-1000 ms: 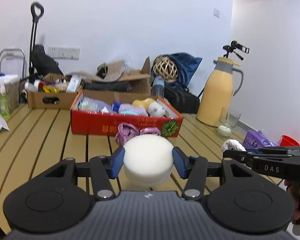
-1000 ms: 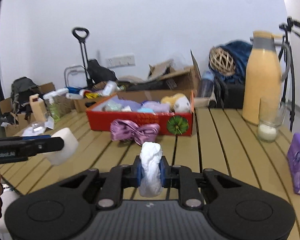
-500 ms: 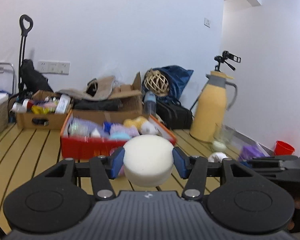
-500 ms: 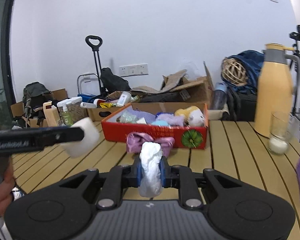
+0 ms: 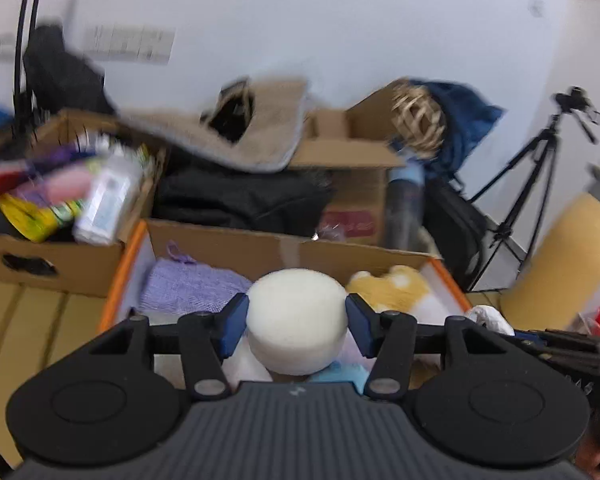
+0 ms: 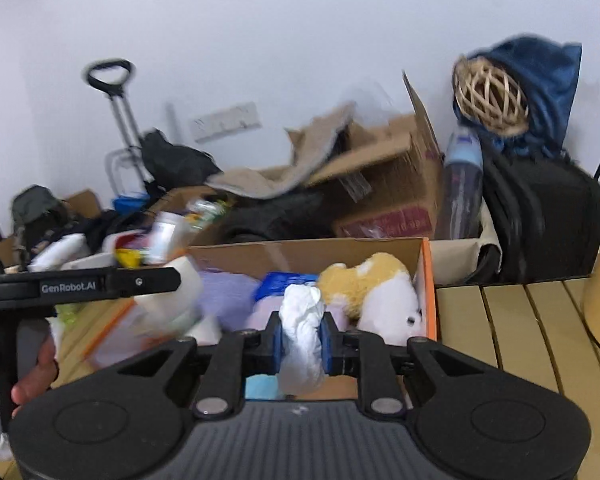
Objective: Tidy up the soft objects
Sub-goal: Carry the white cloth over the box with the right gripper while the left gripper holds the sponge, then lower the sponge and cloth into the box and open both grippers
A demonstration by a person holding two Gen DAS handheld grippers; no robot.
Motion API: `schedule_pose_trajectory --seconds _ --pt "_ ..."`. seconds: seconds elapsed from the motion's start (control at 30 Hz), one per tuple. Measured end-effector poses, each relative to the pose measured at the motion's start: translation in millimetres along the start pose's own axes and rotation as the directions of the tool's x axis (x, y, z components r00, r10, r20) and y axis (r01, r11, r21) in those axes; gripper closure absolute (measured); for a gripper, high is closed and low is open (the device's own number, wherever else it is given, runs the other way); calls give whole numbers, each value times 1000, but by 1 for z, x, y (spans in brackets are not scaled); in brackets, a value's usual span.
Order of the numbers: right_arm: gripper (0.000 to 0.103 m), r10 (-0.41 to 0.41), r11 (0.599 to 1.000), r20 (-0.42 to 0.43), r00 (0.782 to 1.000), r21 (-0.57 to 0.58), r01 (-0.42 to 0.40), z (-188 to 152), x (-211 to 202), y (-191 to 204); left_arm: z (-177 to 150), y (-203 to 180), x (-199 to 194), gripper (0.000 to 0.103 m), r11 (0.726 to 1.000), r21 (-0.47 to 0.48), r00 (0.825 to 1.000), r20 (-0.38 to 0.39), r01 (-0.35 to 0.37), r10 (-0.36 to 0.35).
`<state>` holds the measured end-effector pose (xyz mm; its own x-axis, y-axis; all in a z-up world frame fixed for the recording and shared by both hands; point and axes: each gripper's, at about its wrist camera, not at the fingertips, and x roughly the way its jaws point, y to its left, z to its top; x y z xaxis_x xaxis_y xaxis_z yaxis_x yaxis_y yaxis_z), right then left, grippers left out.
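Observation:
My left gripper [image 5: 296, 322] is shut on a round white sponge [image 5: 297, 318] and holds it over the red cardboard box [image 5: 118, 280]. My right gripper [image 6: 302, 340] is shut on a crumpled white cloth [image 6: 302, 336] over the same box [image 6: 428, 280]. The box holds a yellow and white plush toy [image 6: 370, 292], a purple knitted cloth [image 5: 188, 286], and light blue and white soft items. The left gripper with the sponge [image 6: 172, 300] also shows at the left of the right wrist view. The white cloth [image 5: 488, 318] shows at the right of the left wrist view.
Behind the red box stand brown cardboard boxes [image 5: 352, 184] with dark clothes and a beige mat, and a box of bottles [image 5: 60, 208] at left. A yellow thermos [image 5: 564, 264], a tripod [image 5: 540, 184] and a black bag [image 6: 540, 216] are at right. Wooden slat table [image 6: 508, 340].
Both grippers have moved forward from above the table to over the red box, each still holding its object. The purple bow in front of the box is out of view.

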<state>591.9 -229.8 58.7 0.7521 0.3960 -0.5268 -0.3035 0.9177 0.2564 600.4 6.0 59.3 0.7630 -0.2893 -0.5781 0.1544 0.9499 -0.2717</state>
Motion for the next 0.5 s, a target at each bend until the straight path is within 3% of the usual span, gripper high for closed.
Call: schedule_pose_trajectory --seconds 0.07,0.17,0.2,0.23,0.3,0.5 --pt "84 -14 1000 -32 999 -2 14 8 30 -6 4 2 26 44 999 -23 998 -49 -29 28" --pt "79 -38 999 -81 996 7 38 12 68 -14 -2 -2 44 26 997 23 995 -68 -68 69" --pt "72 -51 999 -81 995 5 52 12 74 -15 -4 -1 44 21 997 26 996 -62 -69 71" --pt "68 -63 998 -78 995 5 64 13 78 -16 -5 0 43 20 997 27 996 -55 -66 67" --pt "49 -68 998 -61 996 10 69 15 78 -16 -7 1 39 18 997 37 997 -48 -64 66" --pt "47 -71 997 -4 997 -6 71 24 52 -9 3 -4 9 18 995 75 998 -12 -69 70"
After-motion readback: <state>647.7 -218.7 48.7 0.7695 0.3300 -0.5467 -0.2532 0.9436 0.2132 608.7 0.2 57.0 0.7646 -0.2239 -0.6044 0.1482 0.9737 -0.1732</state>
